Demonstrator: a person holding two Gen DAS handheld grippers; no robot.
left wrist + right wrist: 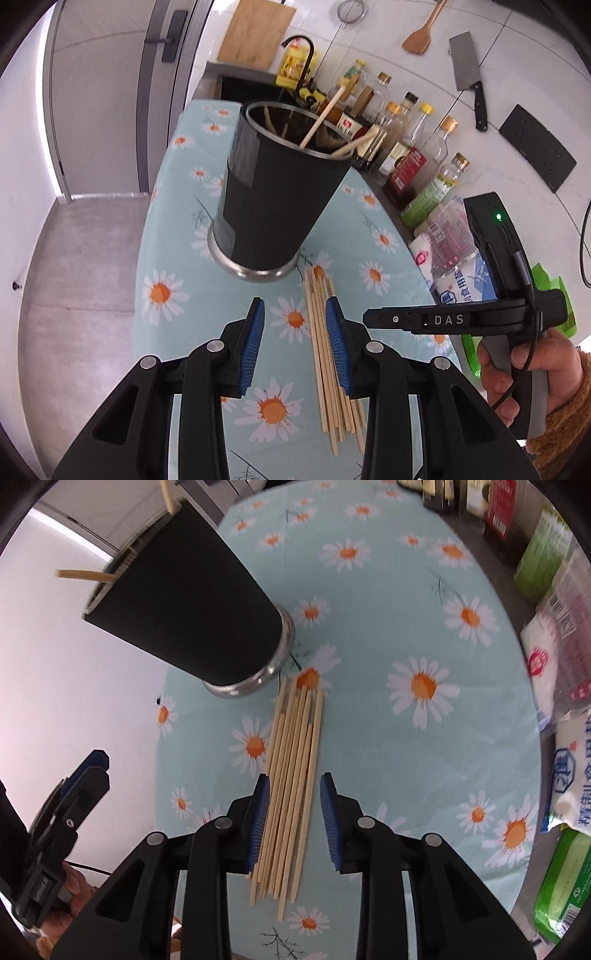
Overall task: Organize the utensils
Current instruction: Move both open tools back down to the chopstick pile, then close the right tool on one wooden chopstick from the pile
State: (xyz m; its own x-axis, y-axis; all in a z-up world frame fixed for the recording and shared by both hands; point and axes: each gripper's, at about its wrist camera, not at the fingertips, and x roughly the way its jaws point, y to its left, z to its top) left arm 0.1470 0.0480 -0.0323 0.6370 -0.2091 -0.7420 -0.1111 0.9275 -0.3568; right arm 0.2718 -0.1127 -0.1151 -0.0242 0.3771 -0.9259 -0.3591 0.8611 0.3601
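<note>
- Both grippers hang over a table (pixel 173 206) under a daisy-print cloth.
- Left gripper (pixel 295 347): jaws spread, nothing between the pads, with the chopstick bundle's edge just inside its right pad.
- Right gripper (pixel 293 823): jaws spread either side of the chopsticks (pixel 291 786); whether the pads touch them I cannot tell.
- Black cup (pixel 273 192) stands upright just beyond the bundle, with a few sticks inside.
- Bottles (pixel 410 162) and bags (pixel 569 760) line the table's right edge.

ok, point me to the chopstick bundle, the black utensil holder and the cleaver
chopstick bundle (pixel 291 775), right wrist view, mid-length of the sticks.
black utensil holder (pixel 273 199), left wrist view, side wall.
cleaver (pixel 464 61), left wrist view, blade.
</note>
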